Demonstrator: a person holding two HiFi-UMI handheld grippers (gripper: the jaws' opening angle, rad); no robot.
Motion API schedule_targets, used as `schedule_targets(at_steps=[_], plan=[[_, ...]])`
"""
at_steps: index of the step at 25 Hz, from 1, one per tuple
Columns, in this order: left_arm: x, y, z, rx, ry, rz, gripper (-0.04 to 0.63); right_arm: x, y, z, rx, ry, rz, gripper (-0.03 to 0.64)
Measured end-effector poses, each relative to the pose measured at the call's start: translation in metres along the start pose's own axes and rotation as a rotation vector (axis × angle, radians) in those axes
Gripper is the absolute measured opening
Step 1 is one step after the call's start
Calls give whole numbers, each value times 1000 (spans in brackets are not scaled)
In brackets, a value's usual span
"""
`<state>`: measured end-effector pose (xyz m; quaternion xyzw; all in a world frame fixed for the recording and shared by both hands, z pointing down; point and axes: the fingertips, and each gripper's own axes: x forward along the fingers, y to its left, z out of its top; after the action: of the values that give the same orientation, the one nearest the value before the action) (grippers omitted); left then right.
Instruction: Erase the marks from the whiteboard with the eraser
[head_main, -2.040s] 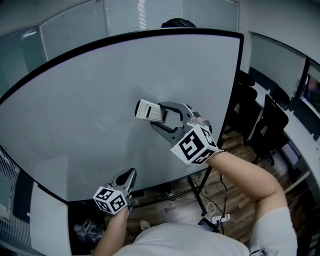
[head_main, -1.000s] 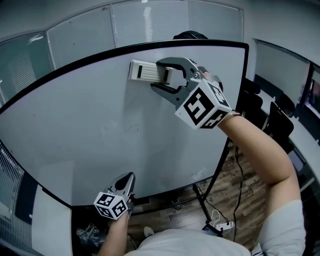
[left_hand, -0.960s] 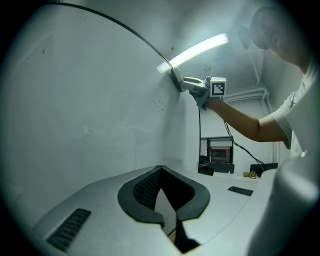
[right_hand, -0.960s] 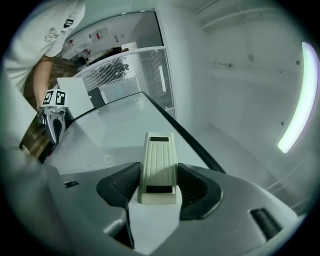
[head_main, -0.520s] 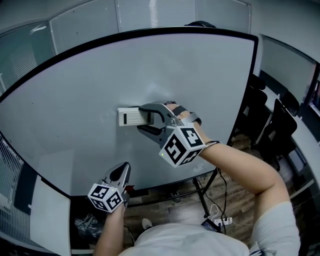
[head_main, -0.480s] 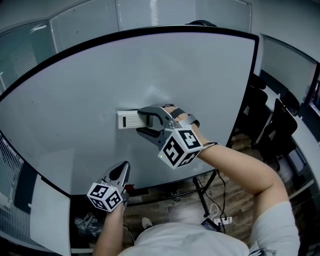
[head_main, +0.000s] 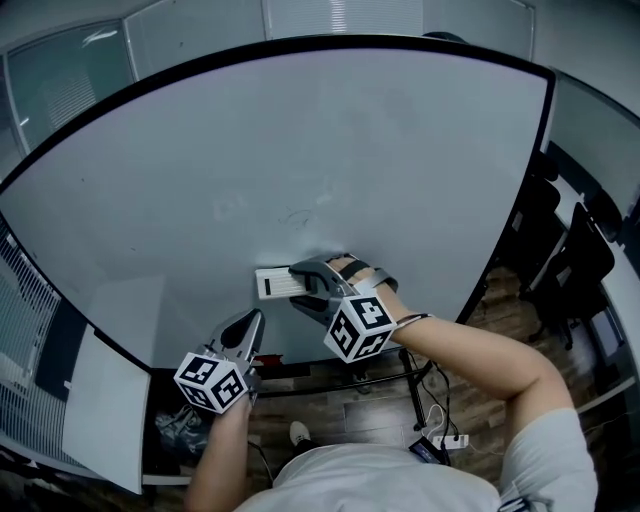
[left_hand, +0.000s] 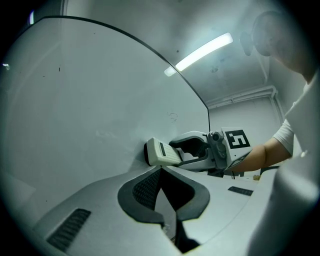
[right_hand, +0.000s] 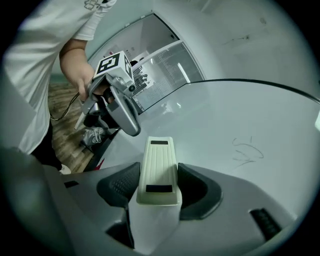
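The large whiteboard (head_main: 300, 150) fills the head view, with faint marks (head_main: 296, 216) near its middle. My right gripper (head_main: 310, 286) is shut on the white eraser (head_main: 282, 283) and holds it against the board's lower part, below the marks. In the right gripper view the eraser (right_hand: 159, 170) sits between the jaws and thin scribbles (right_hand: 246, 151) lie to its right. My left gripper (head_main: 247, 335) hangs low by the board's bottom edge, jaws shut on nothing. The left gripper view shows the eraser (left_hand: 161, 152) pressed on the board ahead of the left gripper (left_hand: 162, 189).
A board stand and cables (head_main: 430, 440) sit on the wooden floor below. Black office chairs (head_main: 570, 270) stand at the right. Glass partitions (head_main: 70, 80) run behind the board. A white panel (head_main: 100, 420) leans at the lower left.
The right gripper swept the eraser from the board's top down past its middle to the lower edge. The left gripper stayed low and barely moved.
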<state>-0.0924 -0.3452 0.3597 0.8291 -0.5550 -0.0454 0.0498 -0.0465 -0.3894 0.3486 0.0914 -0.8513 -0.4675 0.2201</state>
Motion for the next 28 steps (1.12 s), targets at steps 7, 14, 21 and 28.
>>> schedule_targets(at_steps=[7,14,21,28], plan=[[-2,9,4,-3,4,16,8,-10,-40,21,-28,-22,-45,235],[-6,10,16,3,-12,1,8,-40,-128,77,-127,-53,-179,235],[-24,29,29,9,-22,-10,8,-50,-197,135,-200,-74,-284,235],[-21,35,35,16,-14,-14,8,-81,-262,160,-208,-90,-420,235]])
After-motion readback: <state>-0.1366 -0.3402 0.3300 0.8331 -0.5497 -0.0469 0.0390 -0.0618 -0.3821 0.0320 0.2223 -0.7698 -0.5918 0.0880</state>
